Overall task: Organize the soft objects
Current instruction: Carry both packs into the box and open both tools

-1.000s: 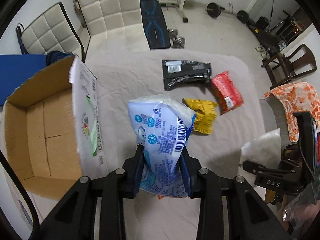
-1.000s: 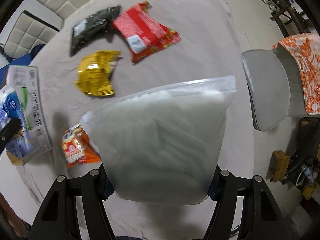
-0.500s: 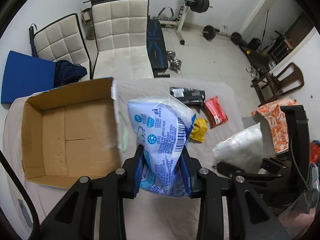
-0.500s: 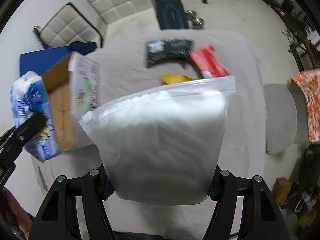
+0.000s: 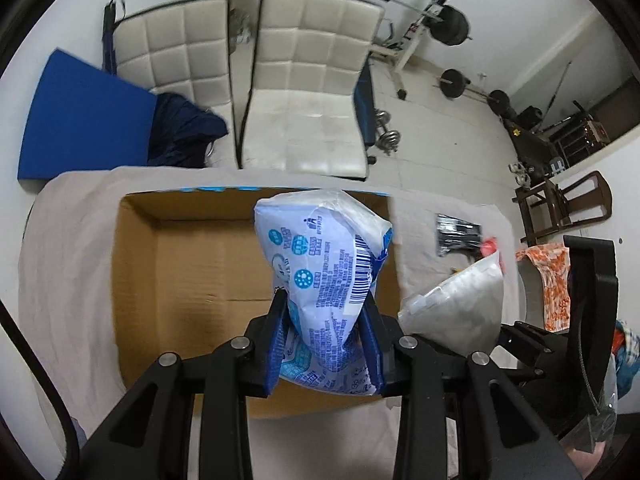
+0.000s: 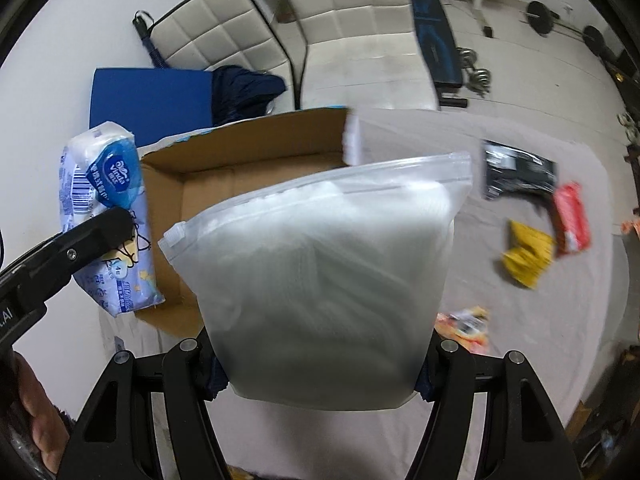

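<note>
While both of my grippers are loaded, I log the scene as follows.

Left gripper (image 5: 326, 336): jaws clenched on the blue-and-white tissue pack (image 5: 326, 276), which stands up between the blue pads and hangs above the open cardboard box (image 5: 168, 264). From the right wrist view the same pack (image 6: 108, 216) shows at the left, pinched by a black finger, in front of the box's left wall.

Right gripper (image 6: 320, 372): jaws grasping the frosted zip bag (image 6: 324, 276) by its lower end, zipper edge uppermost and tilted. The bag holds something pale and soft; I cannot tell what. In the left wrist view the bag (image 5: 460, 304) sits just beside the box's right side, above the cloth.

Cardboard box (image 6: 244, 156): flaps open, brown interior, nothing visible inside it where I can see. It rests on the beige tablecloth (image 5: 68, 248).

Loose items on the cloth, to the right of the box and well apart from it: black packet (image 6: 518, 176), red packet (image 6: 572, 220), yellow packet (image 6: 526, 252), and an orange-and-white packet (image 6: 464, 322) near the bag's lower right, blurred.

Beyond the table: two white quilted chairs (image 5: 312, 92), a blue pad (image 5: 80, 120), dark blue fabric (image 5: 184, 128), barbell and weights (image 5: 448, 24).
</note>
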A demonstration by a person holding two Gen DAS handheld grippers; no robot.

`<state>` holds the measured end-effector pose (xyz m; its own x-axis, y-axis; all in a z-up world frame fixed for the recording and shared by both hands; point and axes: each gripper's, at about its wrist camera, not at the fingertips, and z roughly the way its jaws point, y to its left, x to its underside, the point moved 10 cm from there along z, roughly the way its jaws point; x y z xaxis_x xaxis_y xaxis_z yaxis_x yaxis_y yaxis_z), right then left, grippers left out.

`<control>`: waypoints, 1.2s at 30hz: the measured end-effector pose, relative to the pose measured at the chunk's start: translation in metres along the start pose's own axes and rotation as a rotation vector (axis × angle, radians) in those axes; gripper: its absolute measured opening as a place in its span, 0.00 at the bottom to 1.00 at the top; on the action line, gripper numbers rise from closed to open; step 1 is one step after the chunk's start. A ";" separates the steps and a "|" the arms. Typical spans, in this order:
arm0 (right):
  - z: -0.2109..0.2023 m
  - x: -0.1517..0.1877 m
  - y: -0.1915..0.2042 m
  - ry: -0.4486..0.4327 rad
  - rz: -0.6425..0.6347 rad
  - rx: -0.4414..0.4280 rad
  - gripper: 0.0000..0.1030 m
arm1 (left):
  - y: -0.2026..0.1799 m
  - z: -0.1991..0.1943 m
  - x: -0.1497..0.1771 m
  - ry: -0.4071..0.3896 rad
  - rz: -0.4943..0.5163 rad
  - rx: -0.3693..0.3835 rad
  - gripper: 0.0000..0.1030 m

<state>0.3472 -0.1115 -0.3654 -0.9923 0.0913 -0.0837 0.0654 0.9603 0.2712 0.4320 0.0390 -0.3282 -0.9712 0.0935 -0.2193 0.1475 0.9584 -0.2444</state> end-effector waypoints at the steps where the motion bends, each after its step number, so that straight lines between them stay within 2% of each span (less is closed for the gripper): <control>1: 0.009 -0.006 0.009 0.006 -0.002 -0.003 0.69 | 0.011 0.005 -0.002 0.010 -0.013 0.010 0.30; 7: 0.084 -0.042 0.055 0.079 0.016 -0.002 0.69 | 0.069 0.057 -0.013 0.095 -0.138 0.106 0.31; 12: 0.132 -0.061 0.067 0.123 0.030 0.038 0.69 | 0.091 0.101 -0.012 0.166 -0.186 0.162 0.31; 19: 0.175 -0.076 0.057 0.157 0.039 0.127 0.69 | 0.098 0.155 -0.006 0.259 -0.157 0.162 0.33; 23: 0.186 -0.078 0.053 0.168 0.042 0.152 0.70 | 0.092 0.169 0.000 0.296 -0.129 0.150 0.35; 32: 0.200 -0.080 0.047 0.193 0.030 0.182 0.75 | 0.089 0.166 0.008 0.329 -0.119 0.100 0.43; 35: 0.195 -0.077 0.050 0.185 0.020 0.192 0.76 | 0.088 0.157 0.008 0.311 -0.077 0.047 0.45; 36: 0.192 -0.077 0.051 0.181 0.017 0.194 0.77 | 0.088 0.151 0.008 0.298 -0.062 0.024 0.50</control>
<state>0.4468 -0.0192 -0.5292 -0.9924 0.0758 0.0970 0.0838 0.9932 0.0811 0.4655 0.0832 -0.4938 -0.9901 0.1136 0.0825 0.0874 0.9584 -0.2716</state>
